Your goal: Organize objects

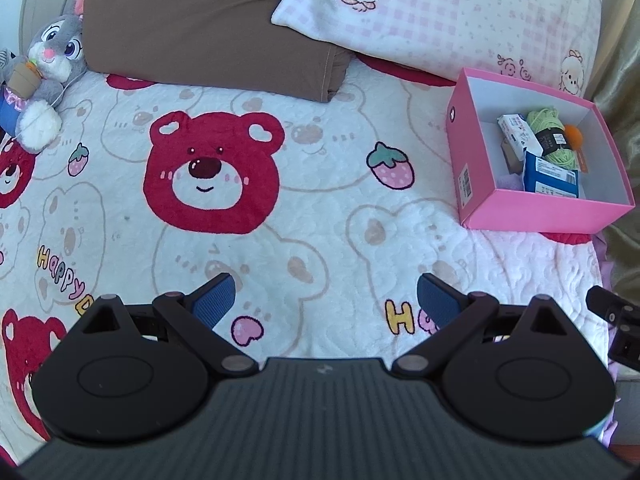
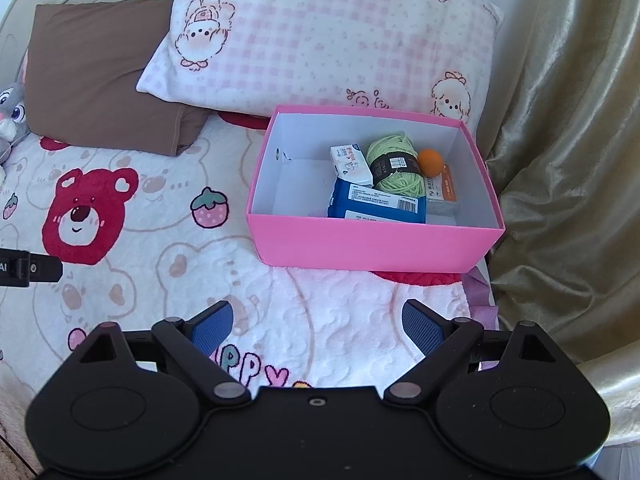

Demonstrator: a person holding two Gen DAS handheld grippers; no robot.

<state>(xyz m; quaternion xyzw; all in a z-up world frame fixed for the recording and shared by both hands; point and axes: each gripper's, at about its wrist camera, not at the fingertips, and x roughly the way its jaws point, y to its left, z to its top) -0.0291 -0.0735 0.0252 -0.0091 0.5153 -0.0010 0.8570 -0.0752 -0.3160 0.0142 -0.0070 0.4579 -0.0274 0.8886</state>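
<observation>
A pink box [image 2: 372, 246] [image 1: 532, 216] sits on the bed at the right, near the pillows. Inside lie a green yarn ball [image 2: 396, 164] [image 1: 550, 132], an orange ball [image 2: 431, 162] [image 1: 573, 133], a blue packet [image 2: 376, 204] [image 1: 550, 176], a white carton [image 2: 352, 164] [image 1: 518, 132] and an orange-and-white carton [image 2: 442, 190]. My left gripper [image 1: 326, 300] hovers open over the bear-print blanket, left of the box, holding nothing. My right gripper [image 2: 318, 326] is open and empty, just in front of the box.
A brown pillow [image 1: 208, 24] [image 2: 100, 80] and a pink checked pillow [image 1: 460, 16] [image 2: 328, 36] lie at the head of the bed. A grey rabbit plush [image 1: 44, 76] sits far left. A gold curtain [image 2: 568, 160] hangs along the right edge.
</observation>
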